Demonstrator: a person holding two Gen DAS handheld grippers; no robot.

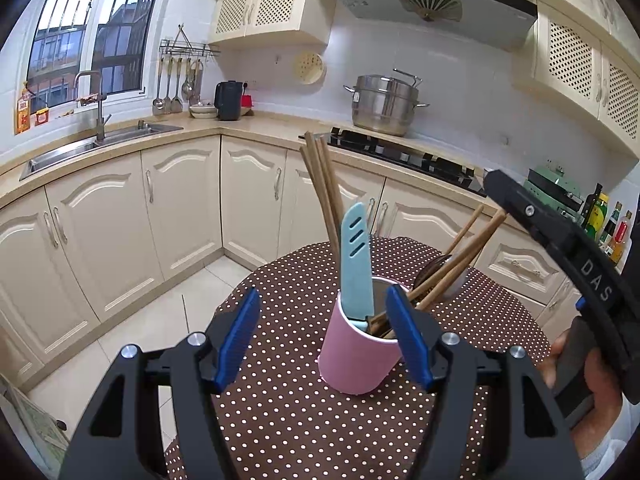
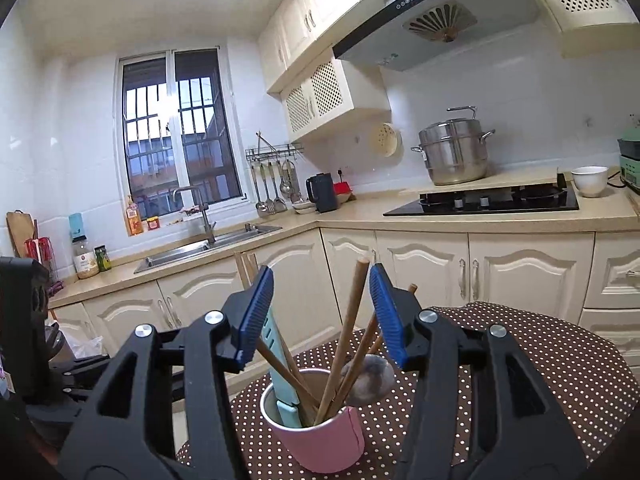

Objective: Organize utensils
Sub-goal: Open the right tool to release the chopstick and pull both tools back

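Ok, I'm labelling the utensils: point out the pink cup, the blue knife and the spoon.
pink cup point(image 2: 324, 440): right wrist view, outer wall.
blue knife point(image 1: 355, 264): left wrist view, middle of the sheath.
spoon point(image 2: 370, 380): right wrist view, bowl.

A steel steamer pot point(image 2: 454, 152) sits beside the black hob point(image 2: 486, 200), ahead and right of the right hand-held gripper; sink point(image 2: 208, 246), kettle point(image 2: 322, 192) and window point(image 2: 178, 132) lie ahead-left.

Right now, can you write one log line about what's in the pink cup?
pink cup: upright on dotted tablecloth | holds: blue knife, chopsticks, spoon | left gripper: open, empty | right gripper: open, empty
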